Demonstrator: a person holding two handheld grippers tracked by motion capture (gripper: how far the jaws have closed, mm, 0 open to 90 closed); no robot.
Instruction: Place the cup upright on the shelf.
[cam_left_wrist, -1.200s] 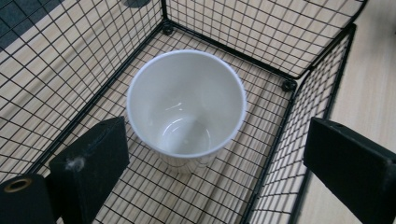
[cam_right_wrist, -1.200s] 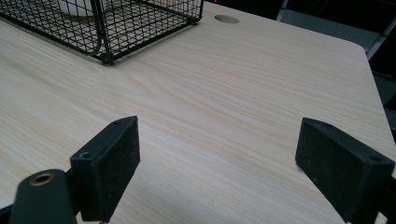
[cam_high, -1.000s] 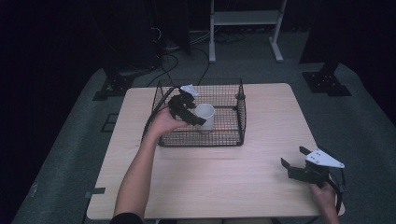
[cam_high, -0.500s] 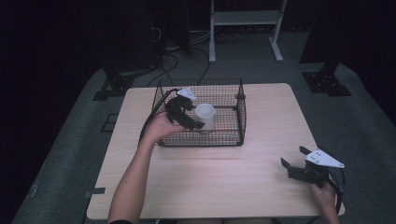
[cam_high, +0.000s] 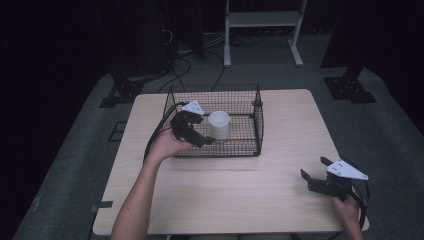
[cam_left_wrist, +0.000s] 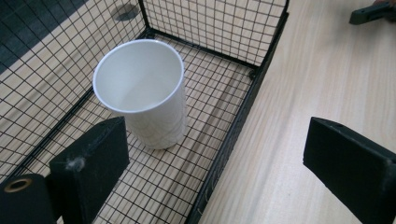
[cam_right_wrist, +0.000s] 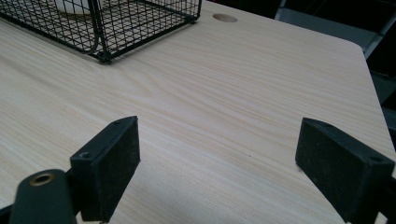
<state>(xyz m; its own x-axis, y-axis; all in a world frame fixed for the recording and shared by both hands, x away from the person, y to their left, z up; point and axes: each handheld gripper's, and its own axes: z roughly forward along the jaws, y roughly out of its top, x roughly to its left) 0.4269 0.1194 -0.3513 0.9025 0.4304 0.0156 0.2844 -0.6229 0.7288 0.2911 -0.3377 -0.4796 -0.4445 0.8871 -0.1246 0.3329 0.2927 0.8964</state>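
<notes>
Cup (cam_left_wrist: 142, 93) placement is the matter in hand: a white paper cup is seen standing upright on the mesh floor of a black wire basket (cam_high: 257, 130), its open mouth up and its long axis vertical. In the high view the cup (cam_high: 219, 125) sits a little left of the frame's centre, with the basket occupying the upper middle of the bench (cam_high: 280, 200). Nothing else is seen inside the basket (cam_left_wrist: 261, 70), and the cup itself appears empty.

The left tool (cam_high: 210, 140) is held at the basket's near left corner, pointing toward the right of the frame, with its jaws spread wide and nothing between them. In the left gripper view the cup lies up and left of the left tool (cam_left_wrist: 212, 158), just beyond one jaw and apart from it; the other jaw hangs over bare bench outside the basket wall.

The right tool (cam_high: 312, 169) is held at the lower right of the high view, well apart from the basket, its jaws also wide and empty over bare wood (cam_right_wrist: 210, 154).

The left hand is judged much the nearer to the cup, so any regrasp would call for a shift up and left in the left gripper view.
</notes>
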